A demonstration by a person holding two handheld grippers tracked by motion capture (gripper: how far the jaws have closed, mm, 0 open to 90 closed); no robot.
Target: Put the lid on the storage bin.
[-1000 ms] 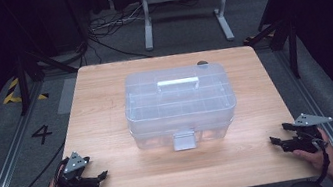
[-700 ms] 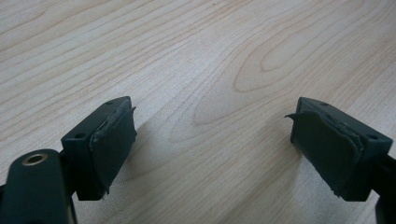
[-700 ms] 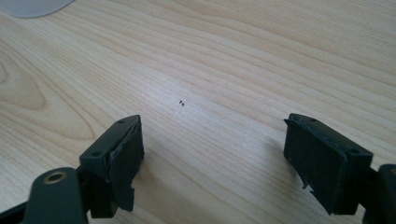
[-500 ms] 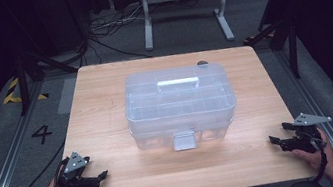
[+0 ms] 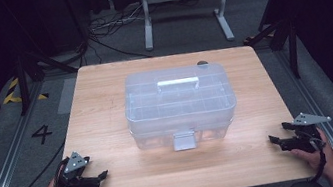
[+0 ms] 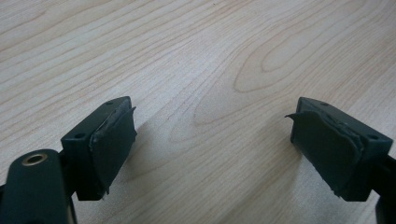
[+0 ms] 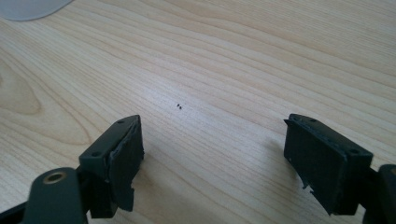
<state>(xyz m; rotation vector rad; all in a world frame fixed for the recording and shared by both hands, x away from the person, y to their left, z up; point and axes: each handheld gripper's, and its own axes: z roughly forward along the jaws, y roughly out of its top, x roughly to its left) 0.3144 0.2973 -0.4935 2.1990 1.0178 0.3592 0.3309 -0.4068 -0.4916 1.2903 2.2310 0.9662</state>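
Observation:
A clear plastic storage box (image 5: 180,104) with a lid, a top handle and a front latch (image 5: 184,140) stands shut in the middle of the wooden table (image 5: 106,108). My left gripper (image 5: 102,176) rests at the table's near left corner, held by a hand, jaws open and empty. In the left gripper view its two black pads (image 6: 112,140) stand wide apart over bare wood. My right gripper (image 5: 274,140) sits at the near right corner, also open with nothing between its pads (image 7: 125,156). Both grippers are well apart from the box.
A small dark object (image 5: 202,62) lies on the table just behind the box. Two tiny dark specks (image 7: 179,107) mark the wood ahead of the right gripper. Metal stand legs (image 5: 183,4) and cables (image 5: 105,37) are on the floor beyond the table.

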